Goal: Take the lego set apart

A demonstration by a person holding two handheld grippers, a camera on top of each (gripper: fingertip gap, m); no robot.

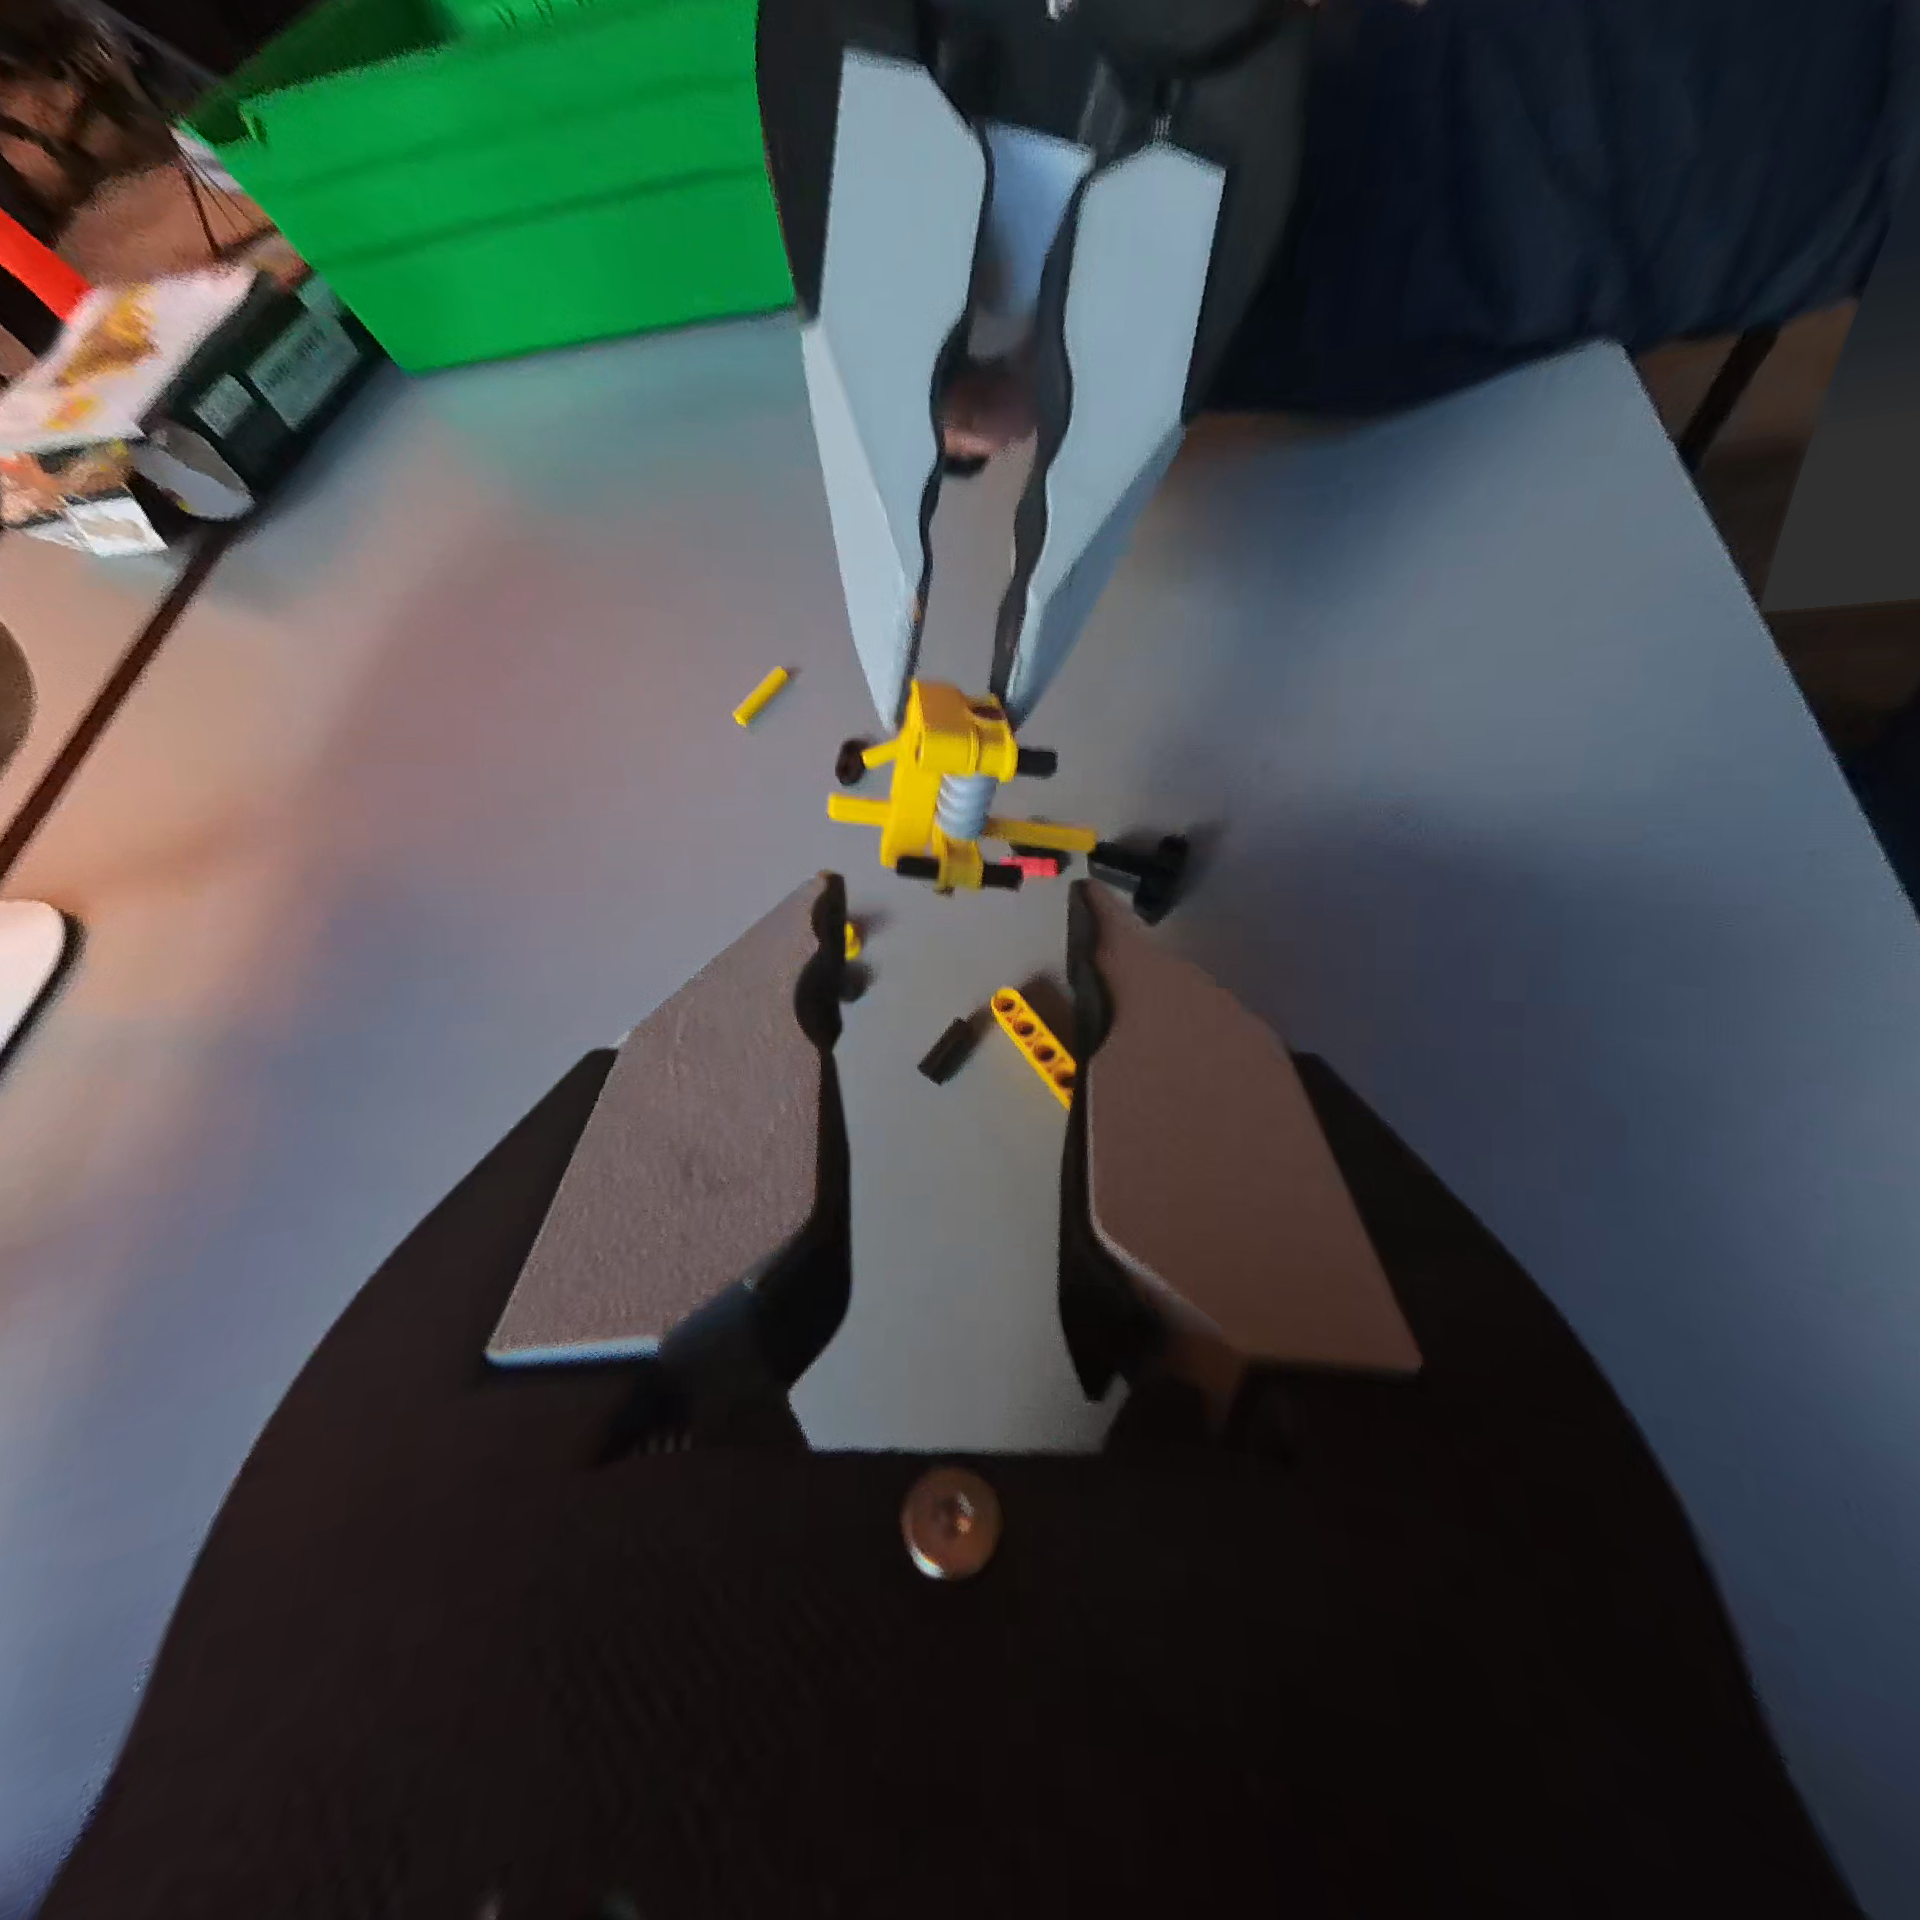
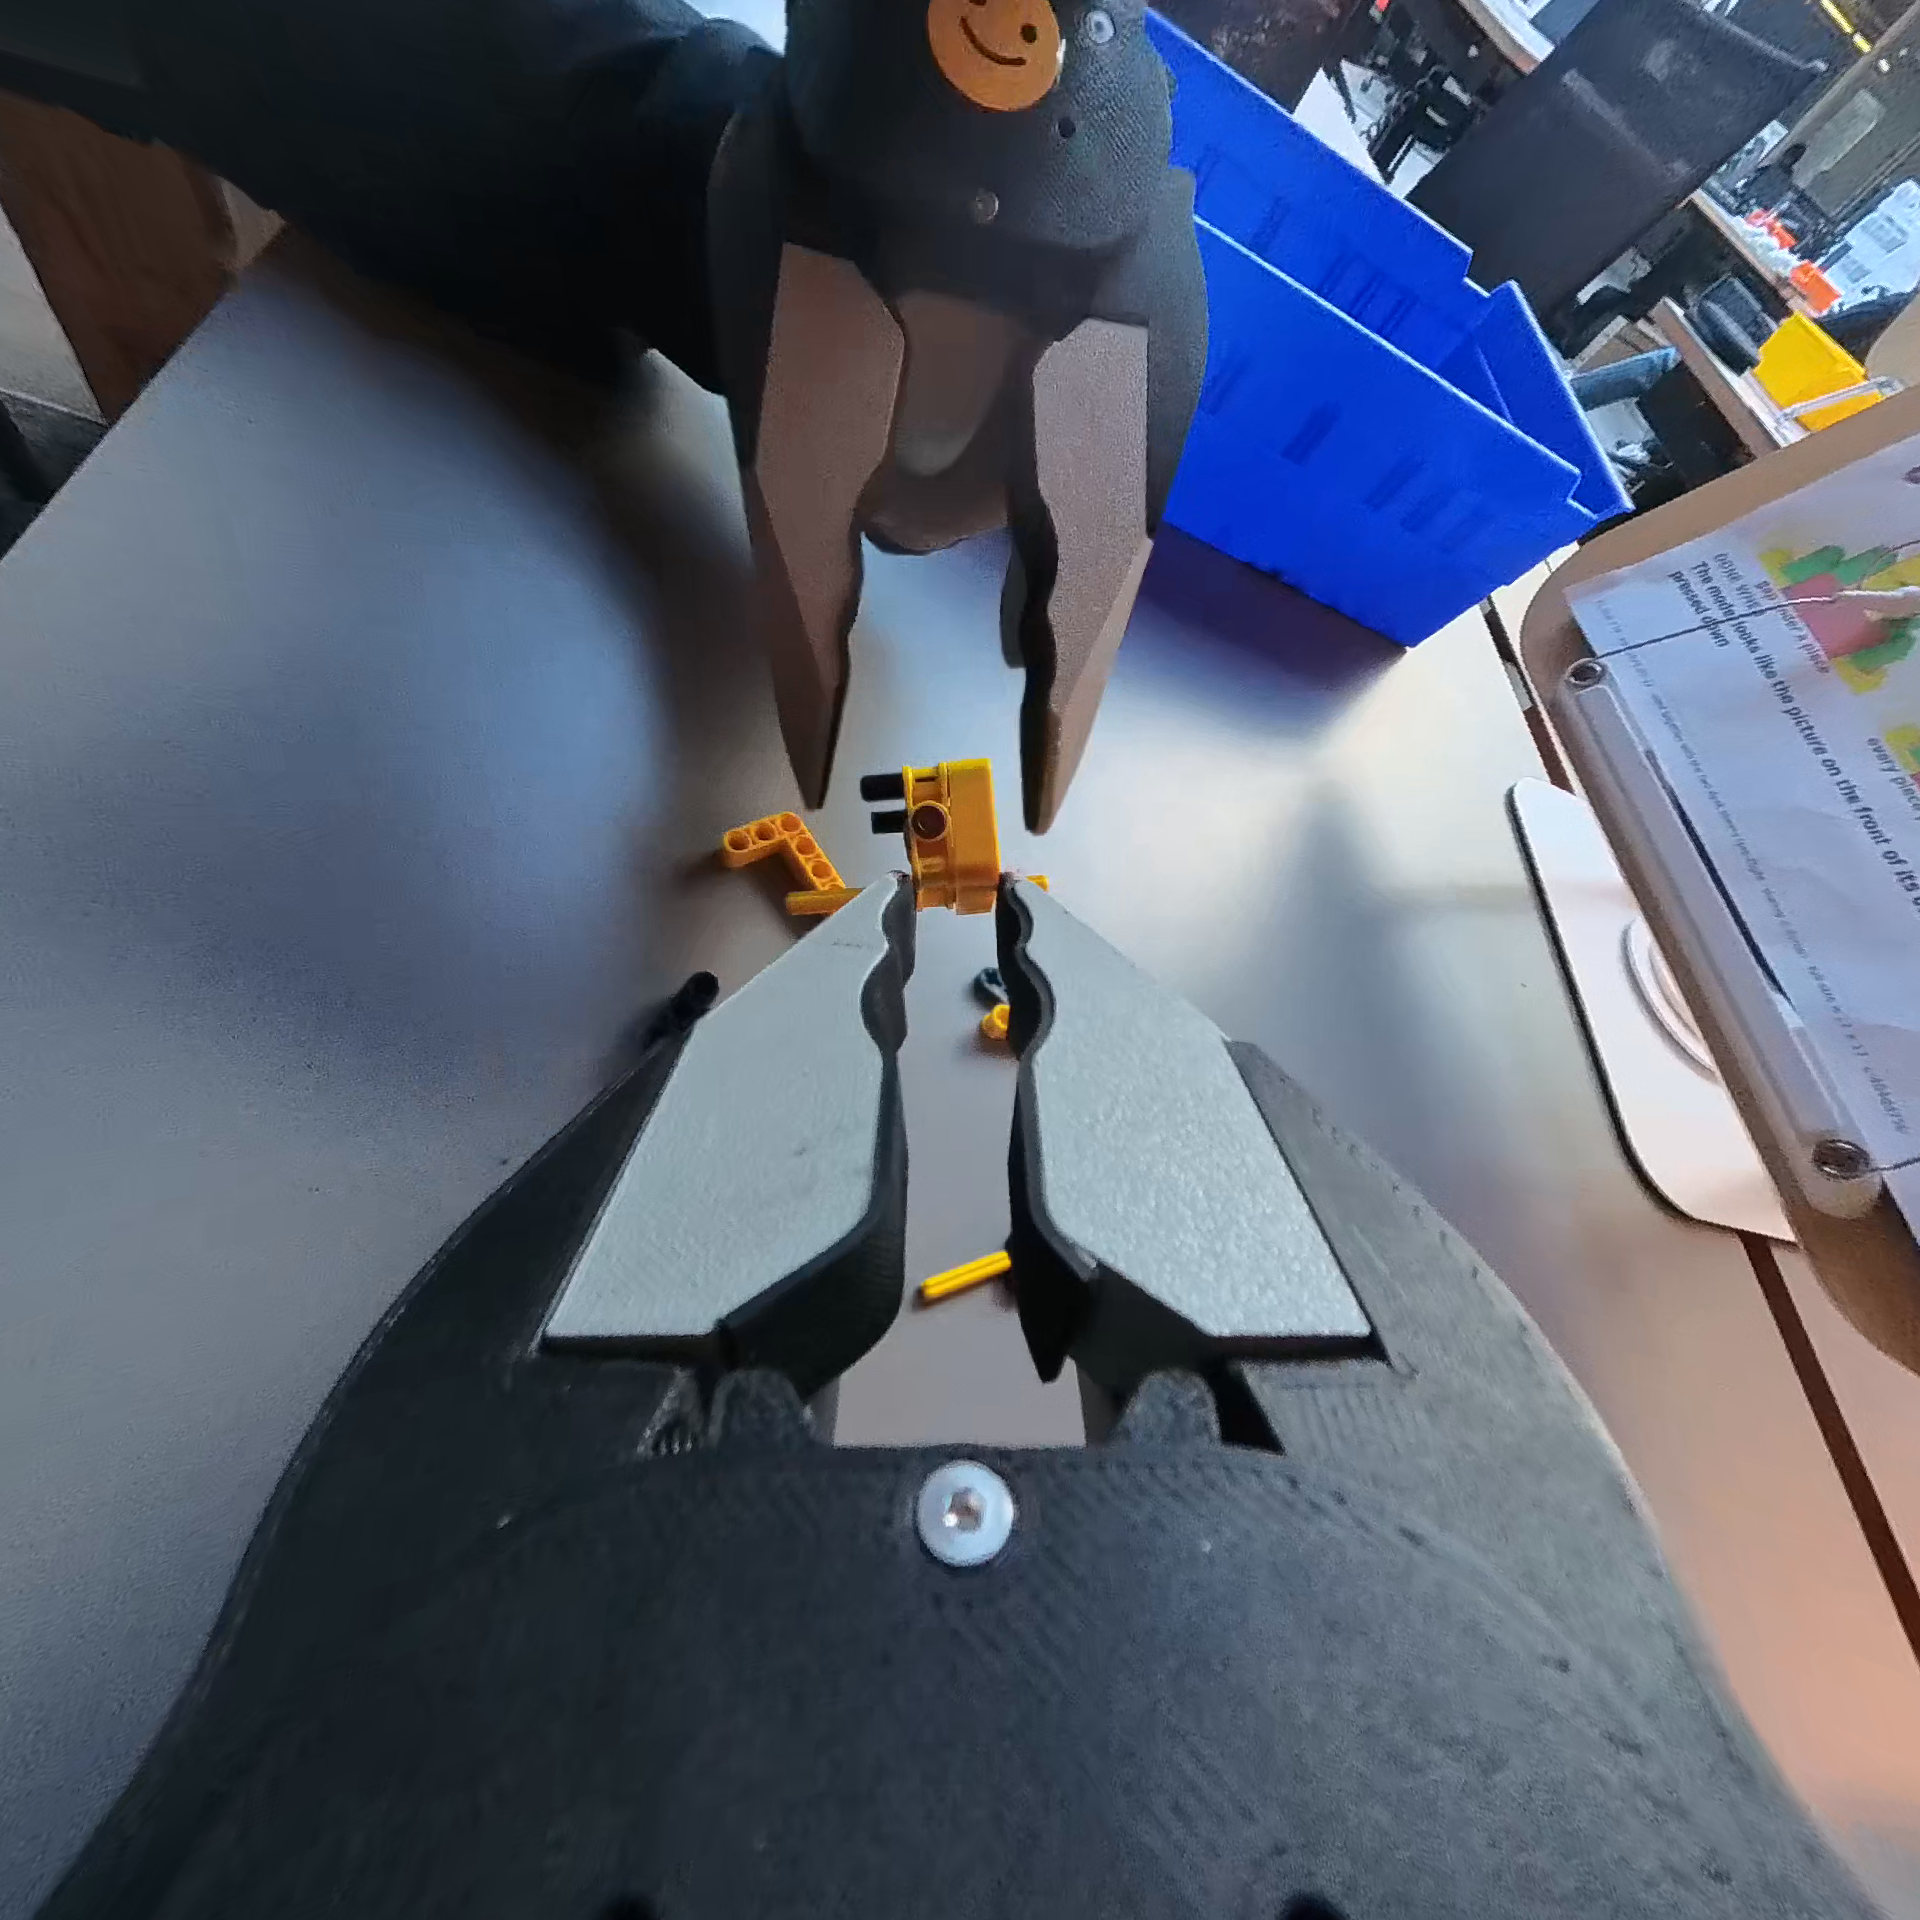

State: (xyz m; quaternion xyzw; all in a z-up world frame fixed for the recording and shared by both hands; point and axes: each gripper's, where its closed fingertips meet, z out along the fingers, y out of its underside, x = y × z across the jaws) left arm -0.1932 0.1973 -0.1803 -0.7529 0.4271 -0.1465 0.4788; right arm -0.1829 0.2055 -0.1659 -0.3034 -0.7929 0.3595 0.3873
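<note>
A small yellow lego assembly (image 1: 951, 795) with a grey spring and black pins is held just above the grey table. My right gripper (image 2: 953, 891), with light grey fingers, is shut on its end (image 2: 951, 842); it also shows in the left wrist view (image 1: 958, 707), coming from the far side. My left gripper (image 1: 956, 902), with brown fingers, is open, its tips just short of the assembly's other end; from the right wrist view (image 2: 930, 812) its tips flank the assembly. Loose parts lie around: a yellow holed beam (image 1: 1034, 1044), a black pin (image 1: 945, 1049), a yellow L-beam (image 2: 784, 852).
A yellow axle (image 1: 761, 696) and a black wheel-like part (image 1: 1143, 873) lie on the table (image 1: 416, 831). A green bin (image 1: 520, 177) and boxes (image 1: 156, 384) stand at one end, blue bins (image 2: 1351, 468) at the other. A printed sheet on a stand (image 2: 1766, 831) is beside the table.
</note>
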